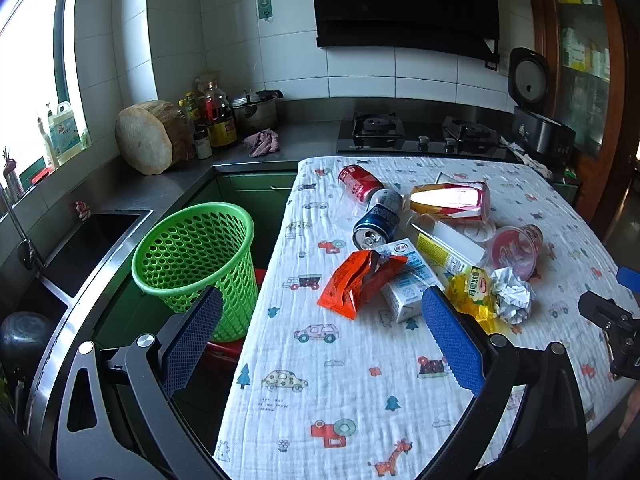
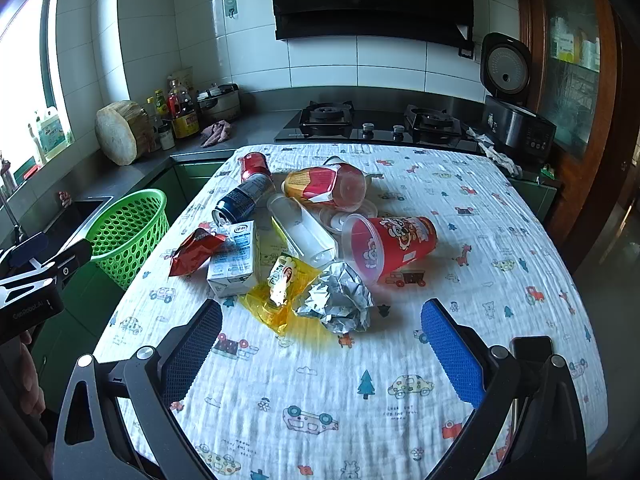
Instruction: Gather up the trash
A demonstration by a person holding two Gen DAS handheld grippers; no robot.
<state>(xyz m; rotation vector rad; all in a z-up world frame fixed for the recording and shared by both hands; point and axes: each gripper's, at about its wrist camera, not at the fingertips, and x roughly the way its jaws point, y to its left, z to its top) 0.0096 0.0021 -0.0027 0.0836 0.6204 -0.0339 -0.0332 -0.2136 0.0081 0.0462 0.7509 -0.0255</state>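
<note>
A heap of trash lies on the patterned tablecloth (image 1: 320, 360): an orange snack wrapper (image 1: 356, 280), a milk carton (image 1: 408, 284), a blue can (image 1: 378, 220), a red can (image 1: 358, 182), a yellow wrapper (image 2: 280, 292), a foil ball (image 2: 340, 300), a red plastic cup (image 2: 392, 244) and a clear bottle (image 2: 302, 230). A green mesh basket (image 1: 200, 264) stands left of the table, seemingly empty. My left gripper (image 1: 320, 336) is open and empty, short of the heap. My right gripper (image 2: 320, 344) is open and empty, just short of the foil ball.
A steel counter with a sink (image 1: 92, 244), a round wooden block (image 1: 148, 136), bottles (image 1: 216, 116) and a pot runs along the left. A gas stove (image 1: 416, 136) and an open rice cooker (image 1: 536, 108) stand behind the table.
</note>
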